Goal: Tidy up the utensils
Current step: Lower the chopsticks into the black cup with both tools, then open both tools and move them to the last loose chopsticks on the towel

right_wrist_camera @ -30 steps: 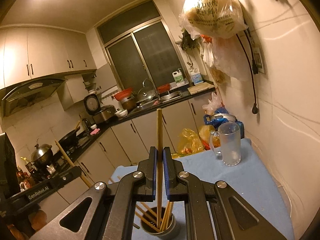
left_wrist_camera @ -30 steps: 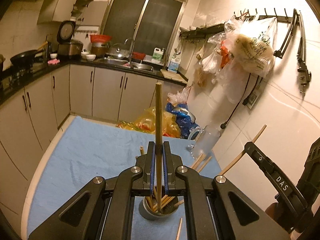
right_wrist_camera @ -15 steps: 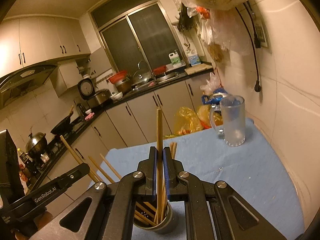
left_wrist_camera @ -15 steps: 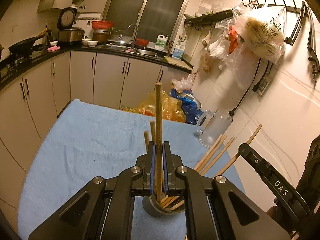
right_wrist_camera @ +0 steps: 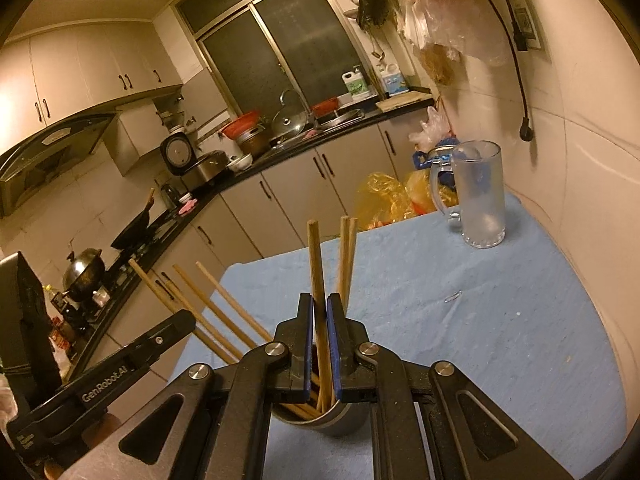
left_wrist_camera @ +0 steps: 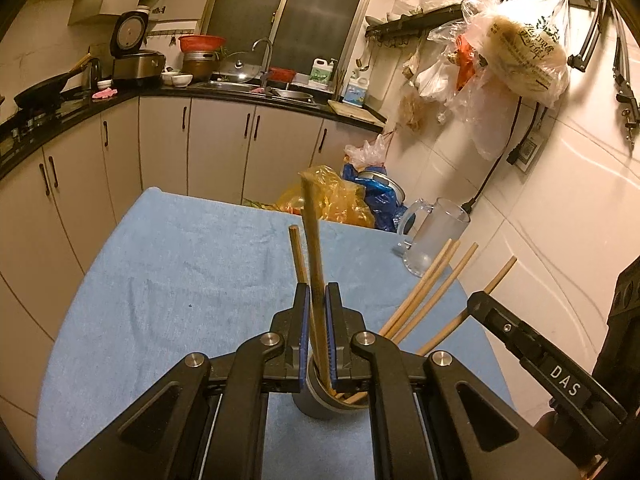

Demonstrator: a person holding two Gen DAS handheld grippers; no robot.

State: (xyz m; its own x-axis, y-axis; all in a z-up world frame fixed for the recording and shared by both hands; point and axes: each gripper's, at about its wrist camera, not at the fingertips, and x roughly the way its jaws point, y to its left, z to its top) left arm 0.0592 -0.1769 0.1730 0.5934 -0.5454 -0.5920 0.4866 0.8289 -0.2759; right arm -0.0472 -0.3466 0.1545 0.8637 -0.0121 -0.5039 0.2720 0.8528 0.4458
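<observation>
Left gripper (left_wrist_camera: 316, 312): blue-padded jaws clenched on one round, pale wooden chopstick (left_wrist_camera: 310, 236), lower end inside the small grey metal cylindrical holder (left_wrist_camera: 316, 402). Right gripper (right_wrist_camera: 319, 320): likewise grasping a second wooden chopstick (right_wrist_camera: 316, 268) over the same holder (right_wrist_camera: 340, 420). More chopsticks lean fanned in it. Holder stands on a napped light-blue cloth-covered table (right_wrist_camera: 480, 320). Frosted glass handled mug (right_wrist_camera: 478, 196) at far edge. Glossy tiled wall, cream cabinets, black countertop.

Left gripper (left_wrist_camera: 316, 304) black with blue pads, round silver screws on angular linkage arms, right gripper (right_wrist_camera: 319, 308) alike, white "DAS" and "GenRobot.AI" lettering on fingers
</observation>
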